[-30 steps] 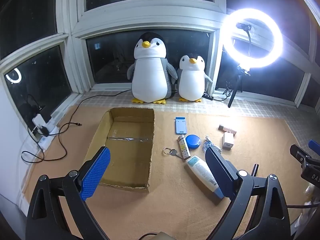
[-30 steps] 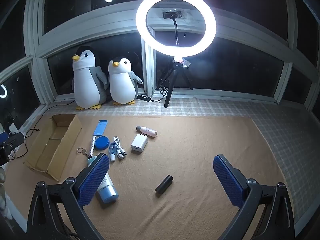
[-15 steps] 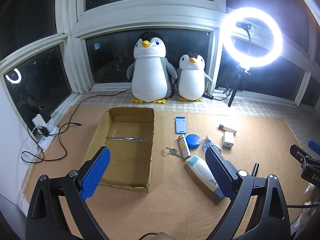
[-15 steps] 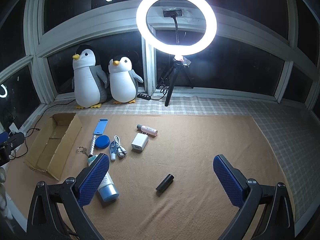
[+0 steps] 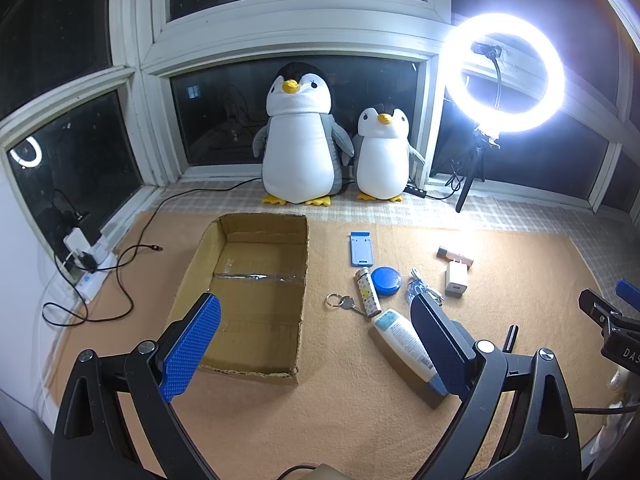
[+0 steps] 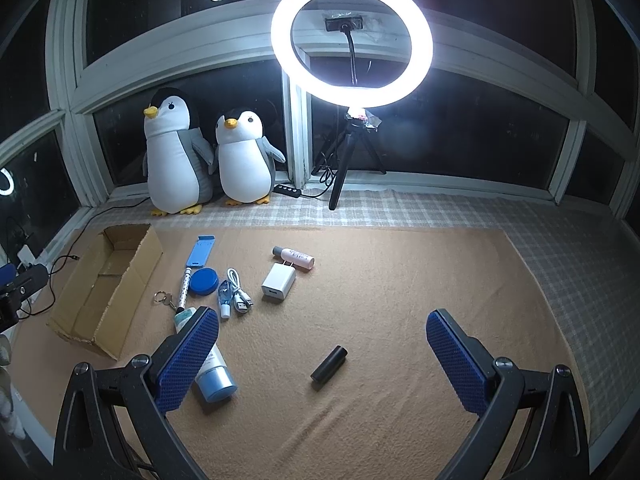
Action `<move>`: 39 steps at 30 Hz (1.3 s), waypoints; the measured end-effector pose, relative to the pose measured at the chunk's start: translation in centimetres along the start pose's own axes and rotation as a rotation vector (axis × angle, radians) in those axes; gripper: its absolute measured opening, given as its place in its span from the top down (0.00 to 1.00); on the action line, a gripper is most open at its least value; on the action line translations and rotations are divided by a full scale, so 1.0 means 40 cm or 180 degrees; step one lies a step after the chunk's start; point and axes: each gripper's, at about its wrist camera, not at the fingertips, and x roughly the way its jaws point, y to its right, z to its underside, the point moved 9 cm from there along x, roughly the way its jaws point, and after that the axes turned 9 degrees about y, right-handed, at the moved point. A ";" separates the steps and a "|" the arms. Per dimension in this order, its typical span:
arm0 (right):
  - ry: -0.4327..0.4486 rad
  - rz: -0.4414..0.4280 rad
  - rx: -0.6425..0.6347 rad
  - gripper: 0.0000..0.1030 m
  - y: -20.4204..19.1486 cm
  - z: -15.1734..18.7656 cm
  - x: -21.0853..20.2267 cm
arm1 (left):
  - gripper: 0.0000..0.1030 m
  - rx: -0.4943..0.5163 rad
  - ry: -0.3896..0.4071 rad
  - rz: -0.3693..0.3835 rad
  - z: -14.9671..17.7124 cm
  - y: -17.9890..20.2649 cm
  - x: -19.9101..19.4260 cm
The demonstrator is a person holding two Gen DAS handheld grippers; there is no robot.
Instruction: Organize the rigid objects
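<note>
An empty cardboard box (image 5: pixel 256 280) (image 6: pixel 108 280) lies on the tan mat, left of a cluster of small items. The cluster holds a blue phone stand (image 5: pixel 361 249) (image 6: pixel 202 251), a blue round tin (image 5: pixel 386 281) (image 6: pixel 204 281), a patterned tube (image 5: pixel 368 292), keys (image 5: pixel 340 302), a white charger (image 5: pixel 457 278) (image 6: pixel 279 282), a pink bottle (image 6: pixel 294 257) and a white lotion tube (image 5: pixel 404 340) (image 6: pixel 210 364). A black cylinder (image 6: pixel 329 363) lies apart on the mat. My left gripper (image 5: pixel 316 344) hangs open above the box's near right corner. My right gripper (image 6: pixel 322 354) is open around the black cylinder, above it.
Two plush penguins (image 5: pixel 298 136) (image 5: pixel 383 156) stand on the sill at the back. A lit ring light (image 5: pixel 504 74) on a tripod stands at the back right. A power strip with cables (image 5: pixel 86 268) lies along the left edge.
</note>
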 end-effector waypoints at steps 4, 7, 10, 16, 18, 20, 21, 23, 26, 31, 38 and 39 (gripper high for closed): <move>-0.0017 -0.0007 -0.0007 0.00 -0.002 0.005 0.003 | 0.06 0.0003 -0.0006 -0.0002 0.001 -0.001 0.002; -0.0028 -0.0009 -0.0014 0.00 -0.005 0.006 0.007 | 0.06 0.0000 -0.0009 0.0001 0.005 -0.002 0.005; -0.0040 -0.0010 -0.0015 0.00 -0.008 0.004 0.010 | 0.06 0.0002 -0.0008 0.0003 0.005 -0.002 0.005; -0.0045 -0.0006 -0.0012 0.00 -0.008 0.005 0.011 | 0.06 0.0008 -0.0015 0.0009 0.006 -0.002 0.010; -0.0044 -0.0005 -0.0011 0.00 -0.008 0.006 0.011 | 0.06 0.0008 -0.0016 0.0007 0.006 -0.001 0.010; -0.0050 -0.0005 -0.0010 0.00 -0.007 0.005 0.012 | 0.06 0.0011 -0.0017 0.0009 0.006 0.000 0.011; -0.0051 -0.0005 -0.0009 0.00 -0.007 0.006 0.013 | 0.06 0.0009 -0.0018 0.0008 0.006 0.001 0.012; -0.0051 -0.0003 -0.0012 0.00 -0.006 0.005 0.014 | 0.06 0.0009 -0.0017 0.0007 0.006 0.001 0.012; -0.0053 -0.0006 -0.0007 0.00 -0.006 0.006 0.014 | 0.06 0.0008 -0.0020 0.0006 0.008 0.001 0.013; -0.0062 -0.0009 -0.0002 0.00 -0.004 0.008 0.017 | 0.06 0.0009 -0.0019 0.0005 0.007 0.001 0.013; -0.0079 -0.0012 0.0008 0.00 -0.004 0.013 0.019 | 0.06 0.0009 -0.0030 0.0002 0.013 0.001 0.018; -0.0080 -0.0012 0.0008 0.00 -0.004 0.013 0.019 | 0.07 0.0007 -0.0035 0.0001 0.015 0.000 0.020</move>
